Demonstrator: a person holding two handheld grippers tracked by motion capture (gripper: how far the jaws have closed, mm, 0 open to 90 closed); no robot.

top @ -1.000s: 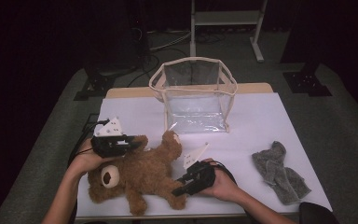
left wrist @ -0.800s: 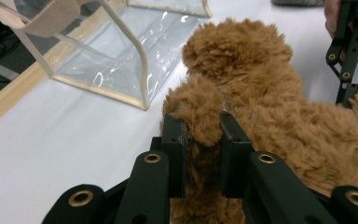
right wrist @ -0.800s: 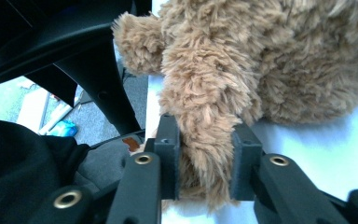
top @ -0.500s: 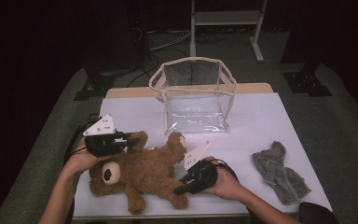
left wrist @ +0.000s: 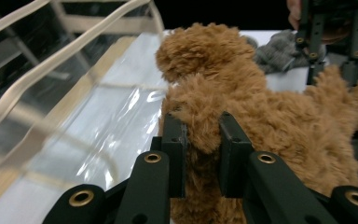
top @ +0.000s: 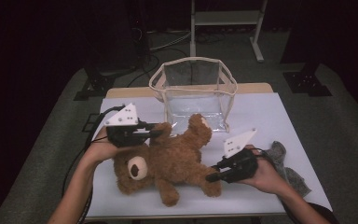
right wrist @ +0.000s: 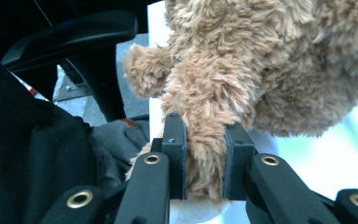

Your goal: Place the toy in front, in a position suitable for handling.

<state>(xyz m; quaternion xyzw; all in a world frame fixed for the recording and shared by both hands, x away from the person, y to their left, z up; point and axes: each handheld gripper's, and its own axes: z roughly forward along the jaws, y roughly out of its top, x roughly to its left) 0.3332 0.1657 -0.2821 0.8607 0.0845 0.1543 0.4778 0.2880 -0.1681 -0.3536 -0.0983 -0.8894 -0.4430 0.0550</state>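
Clear plastic bin [top: 193, 91] with a cream rim stands at the table's [top: 270, 116] far middle; everything below is placed from it. Its near wall is just behind the teddy bear [top: 168, 161], one paw close against the film (touching or not, cannot tell). Grey cloth [top: 284, 163] lies crumpled well to the bin's near right, beside the person's right hand. A metal stand sits on the floor beyond the bin. No brand, label or writing readable on anything.

Teddy bear: brown plush, on its back just in front of the bin, head toward the near left, legs toward the near right.

Left gripper [top: 156, 133], near left of the bin: both black jaws are pressed into a tuft of the bear's arm; its own view shows fur squeezed between the pads [left wrist: 175, 154].

Right gripper [top: 212, 177], near right of the bin: jaws clamped on the bear's leg, plush bulging out between the pads [right wrist: 235, 154] in its own view.

The bear spans between the two grippers.
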